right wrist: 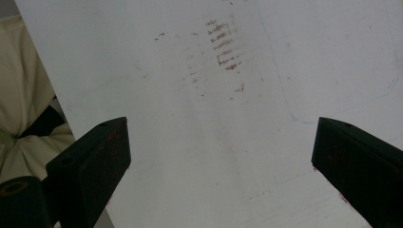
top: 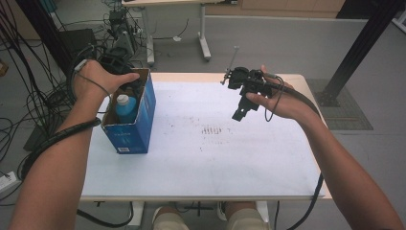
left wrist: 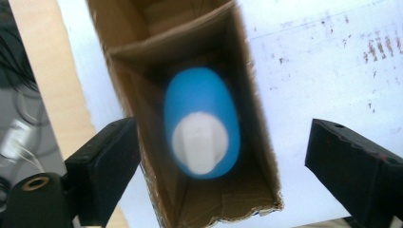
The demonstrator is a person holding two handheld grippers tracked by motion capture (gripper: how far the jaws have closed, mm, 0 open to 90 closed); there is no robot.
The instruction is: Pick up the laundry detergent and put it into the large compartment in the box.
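Note:
An open blue cardboard box (top: 135, 125) stands at the table's left, holding an upright blue bottle (top: 126, 108) with a white cap. My left gripper (top: 125, 82) hovers over the box's far end, open. In the left gripper view the bottle (left wrist: 202, 126) stands inside the brown box interior (left wrist: 157, 52), between and below my wide-apart jaws. My right gripper (top: 241, 111) is held above the table's right half, pointing down, open with nothing between its fingers (right wrist: 90, 164).
The white table top (top: 206, 158) carries a patch of brown scuff marks (top: 211, 129) at its middle. Cables and equipment lie on the floor at the left. A black post stands at the back right. The person's knees show under the front edge.

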